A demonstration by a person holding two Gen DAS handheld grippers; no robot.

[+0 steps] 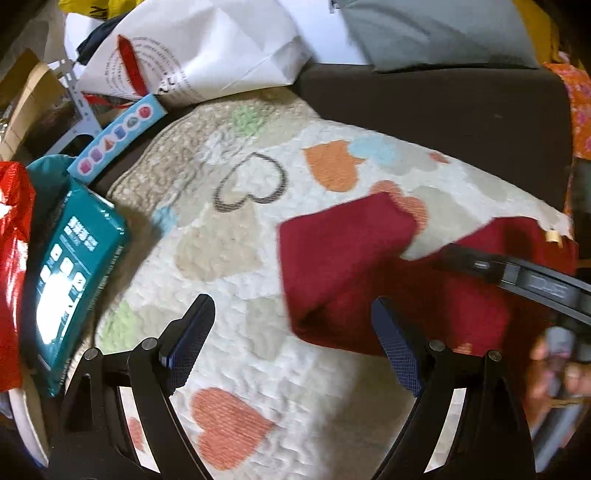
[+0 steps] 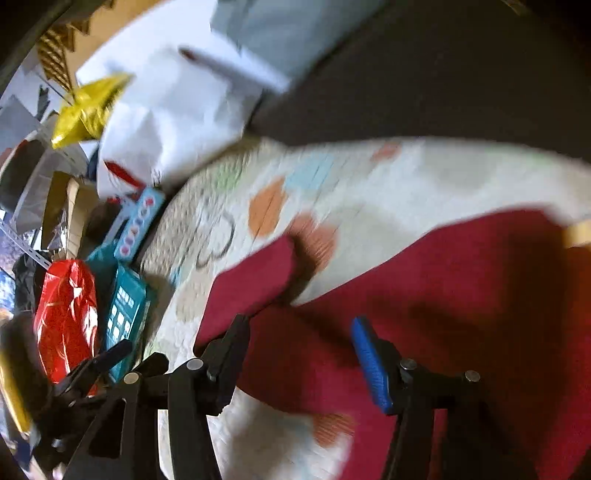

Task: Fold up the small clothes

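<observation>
A dark red garment (image 1: 354, 266) lies spread on a cream quilt with coloured hearts (image 1: 236, 236), one leg or sleeve reaching up left. My left gripper (image 1: 291, 325) is open and empty, hovering at the garment's left edge. The right gripper (image 1: 517, 273) shows at the right of the left wrist view, above the garment. In the blurred right wrist view my right gripper (image 2: 299, 343) is open over the red garment (image 2: 424, 295), holding nothing.
A teal box (image 1: 74, 266), a red shiny bag (image 1: 11, 258) and a light blue strip box (image 1: 118, 136) lie left of the quilt. A white paper bag (image 1: 207, 48) and a grey cushion (image 1: 436, 33) sit behind, on a dark sofa (image 1: 424, 103).
</observation>
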